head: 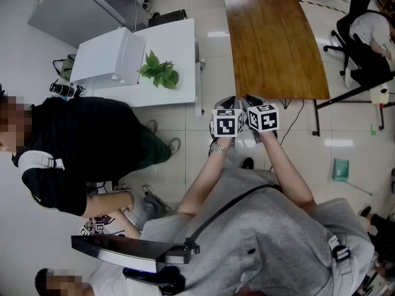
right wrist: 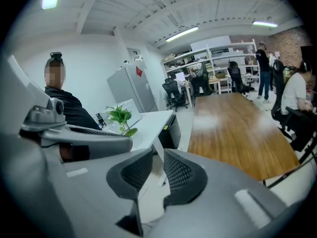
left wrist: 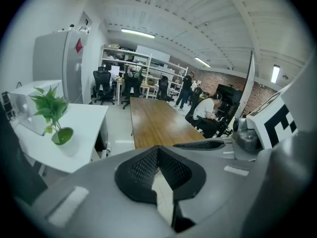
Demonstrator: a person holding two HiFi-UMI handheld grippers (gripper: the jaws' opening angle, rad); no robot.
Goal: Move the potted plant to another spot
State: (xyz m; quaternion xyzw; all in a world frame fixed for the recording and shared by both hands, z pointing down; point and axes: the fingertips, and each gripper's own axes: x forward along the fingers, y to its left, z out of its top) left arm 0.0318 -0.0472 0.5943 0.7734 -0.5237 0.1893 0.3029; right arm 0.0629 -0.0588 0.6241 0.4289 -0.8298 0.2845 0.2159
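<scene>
Fingers [left wrist: 140, 168] of the left gripper [left wrist: 158, 148]: tips meet at the front edge, with only a slit behind them through which the floor shows. Nothing is held between them.

Fingers [right wrist: 182, 174] of the right gripper [right wrist: 158, 153]: almost together, with a narrow gap running the full length of the pads. Only floor shows through the gap, and nothing is gripped.

Gripper position: in the head view both units are held side by side in front of the operator, and their marker cubes [head: 227, 123] are just beside each other. They sit over the tiled floor [head: 185, 140], near the front corner of the wooden table [head: 271, 42], and both point forward and downward.

Task item: the potted plant [head: 159, 71] stands upright on the white table [head: 182, 48], just beside a white box-shaped unit [head: 106, 57] on the same surface. The left gripper view shows green leaves above a pale round pot. The plant is well apart from both grippers and neither touches it.

Surroundings: a person in dark clothing [head: 80, 147] is bent over beside the near end of the white table. The gripper views show office chairs, shelving and further persons at the far end of the room
</scene>
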